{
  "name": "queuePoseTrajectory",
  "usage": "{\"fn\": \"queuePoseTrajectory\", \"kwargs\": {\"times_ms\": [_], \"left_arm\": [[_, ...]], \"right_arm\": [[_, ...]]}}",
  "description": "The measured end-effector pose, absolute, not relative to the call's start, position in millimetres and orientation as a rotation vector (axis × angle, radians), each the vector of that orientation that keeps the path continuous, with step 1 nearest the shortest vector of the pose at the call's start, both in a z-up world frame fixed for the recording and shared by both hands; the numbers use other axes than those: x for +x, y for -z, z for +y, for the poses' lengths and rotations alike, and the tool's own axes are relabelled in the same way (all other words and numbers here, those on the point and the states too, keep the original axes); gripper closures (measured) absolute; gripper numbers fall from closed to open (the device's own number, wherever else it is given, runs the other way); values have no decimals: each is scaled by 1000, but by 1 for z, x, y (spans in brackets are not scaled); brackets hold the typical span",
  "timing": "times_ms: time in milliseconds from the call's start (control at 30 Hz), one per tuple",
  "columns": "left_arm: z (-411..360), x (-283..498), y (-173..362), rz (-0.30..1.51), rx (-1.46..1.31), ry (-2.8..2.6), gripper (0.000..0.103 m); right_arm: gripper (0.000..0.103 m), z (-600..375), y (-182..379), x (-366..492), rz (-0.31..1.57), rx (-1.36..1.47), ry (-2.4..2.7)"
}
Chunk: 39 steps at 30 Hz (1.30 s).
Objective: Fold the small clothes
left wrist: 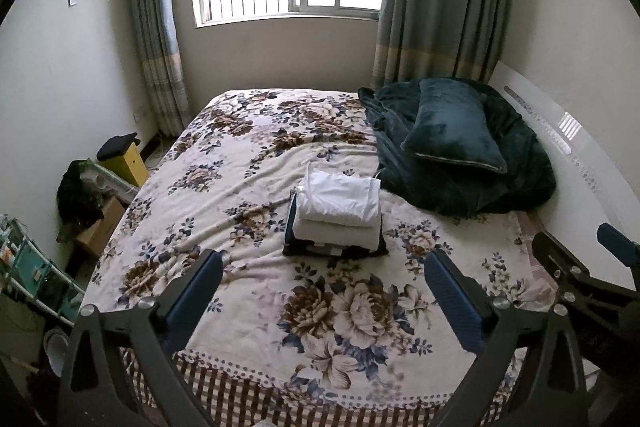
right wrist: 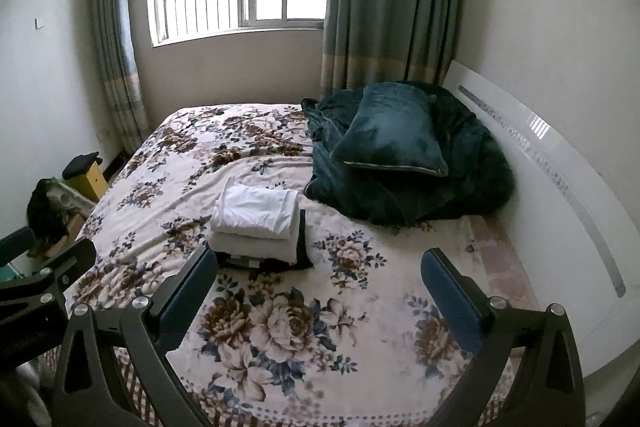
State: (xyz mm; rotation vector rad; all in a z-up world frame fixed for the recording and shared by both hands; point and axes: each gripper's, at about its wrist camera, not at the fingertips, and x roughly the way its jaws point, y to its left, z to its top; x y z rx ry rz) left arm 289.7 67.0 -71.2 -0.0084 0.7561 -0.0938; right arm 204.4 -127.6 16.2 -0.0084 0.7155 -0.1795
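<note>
The left claw (left wrist: 322,301) hangs spread and empty above the bed's (left wrist: 256,187) near edge. The stack of folded clothes (left wrist: 338,215) lies mid-bed, straight ahead of it, long axis crosswise. The right claw (right wrist: 320,289), equally spread and empty, has the stack ahead and slightly left; neither looks clearly nearer.
</note>
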Motion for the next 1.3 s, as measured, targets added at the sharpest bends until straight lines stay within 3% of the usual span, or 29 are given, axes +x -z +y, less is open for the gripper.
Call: {"fn": "queuePoseTrajectory", "kwargs": {"times_ms": [1300], "left_arm": [[79, 289, 62, 746, -18, 51, 0]], "right_arm": [[0, -126, -13, 211, 712, -4, 147]]}}
